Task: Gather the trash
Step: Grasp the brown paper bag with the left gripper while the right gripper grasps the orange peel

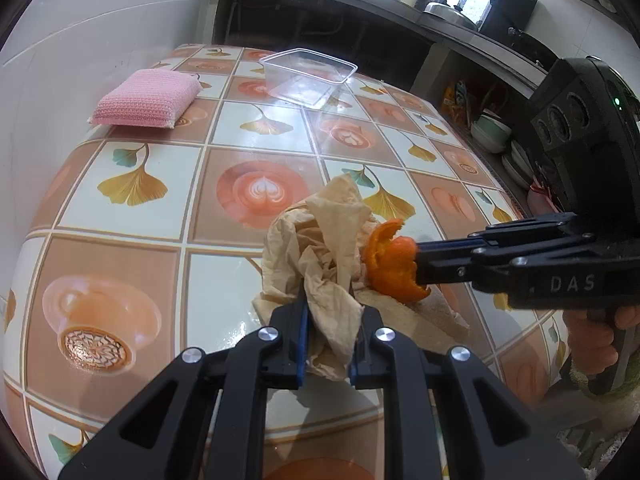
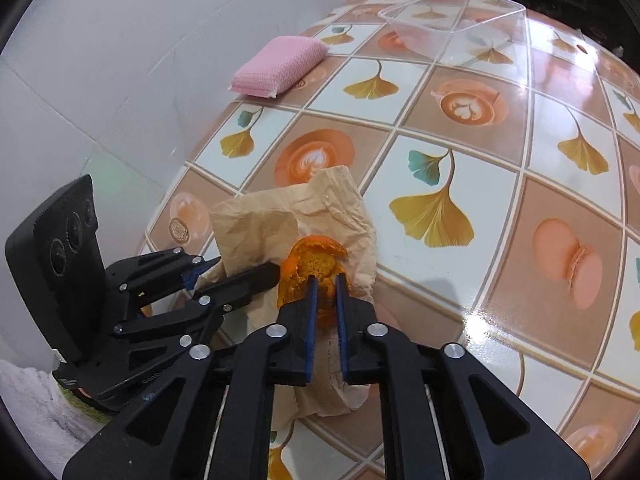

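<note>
A crumpled brown paper napkin (image 1: pixel 320 248) (image 2: pixel 256 220) lies on the patterned table, and my left gripper (image 1: pixel 332 316) (image 2: pixel 242 268) is shut on a bunched fold of it near the front edge. An orange peel (image 1: pixel 390 264) (image 2: pixel 316 258) rests on the napkin's right side. My right gripper (image 1: pixel 418 264) (image 2: pixel 325 284) comes in from the right in the left wrist view. Its jaws stand slightly apart around the peel, and the blue pads (image 2: pixel 313 308) do not seem to press on it.
A clear plastic container (image 1: pixel 310 76) (image 2: pixel 452 20) stands at the far side of the table (image 1: pixel 132 264). A pink sponge (image 1: pixel 146 98) (image 2: pixel 280 65) lies at the far left by the white wall. Shelves with dishes (image 1: pixel 492 132) are to the right. A hand (image 1: pixel 592 336) holds the right gripper's handle.
</note>
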A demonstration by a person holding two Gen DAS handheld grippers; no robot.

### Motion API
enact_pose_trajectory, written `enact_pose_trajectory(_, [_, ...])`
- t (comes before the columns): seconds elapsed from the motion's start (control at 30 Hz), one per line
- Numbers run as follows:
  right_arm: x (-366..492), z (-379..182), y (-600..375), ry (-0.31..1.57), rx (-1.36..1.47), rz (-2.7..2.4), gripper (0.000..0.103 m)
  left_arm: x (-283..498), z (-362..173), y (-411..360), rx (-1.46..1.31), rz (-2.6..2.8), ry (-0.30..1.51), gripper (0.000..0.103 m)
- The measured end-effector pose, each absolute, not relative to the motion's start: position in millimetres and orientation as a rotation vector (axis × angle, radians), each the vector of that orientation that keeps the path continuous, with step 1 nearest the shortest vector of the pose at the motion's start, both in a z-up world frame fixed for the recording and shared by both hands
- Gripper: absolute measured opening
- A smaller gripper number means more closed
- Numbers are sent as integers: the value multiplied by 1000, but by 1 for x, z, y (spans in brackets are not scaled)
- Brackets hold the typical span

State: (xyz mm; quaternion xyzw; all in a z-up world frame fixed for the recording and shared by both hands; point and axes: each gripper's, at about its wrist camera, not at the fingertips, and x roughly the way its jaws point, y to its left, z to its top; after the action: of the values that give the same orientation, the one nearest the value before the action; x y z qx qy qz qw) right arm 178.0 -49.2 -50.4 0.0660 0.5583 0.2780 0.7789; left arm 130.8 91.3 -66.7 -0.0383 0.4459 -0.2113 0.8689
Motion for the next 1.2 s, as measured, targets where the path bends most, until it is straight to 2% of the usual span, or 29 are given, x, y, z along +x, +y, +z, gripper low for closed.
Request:
enact_pose_trajectory(0.23, [177,-50,-48,1207,106,587,18,130,-67,91,-79,-443,933,15])
enact_pose_trajectory(0.43, [175,-41,-51,1170,80,586,25,130,-67,92,-82,-442,932,15])
enact_pose_trajectory(0.57, [175,-40,-51,1157,59,574,36,130,-67,91,-80,-440,932,15])
enact_pose_trajectory(0.8, [172,-44,-47,1172,52,578,36,130,-67,91,-81,-440,932,15])
enact_pose_trajectory(1.0, [168,-43,-41,1153,5,568,24,130,-67,92,-79,-440,932,15])
enact_pose_trajectory(1.2, [165,-44,-36,1141,-33,561,21,130,-67,92,-77,-441,931,15])
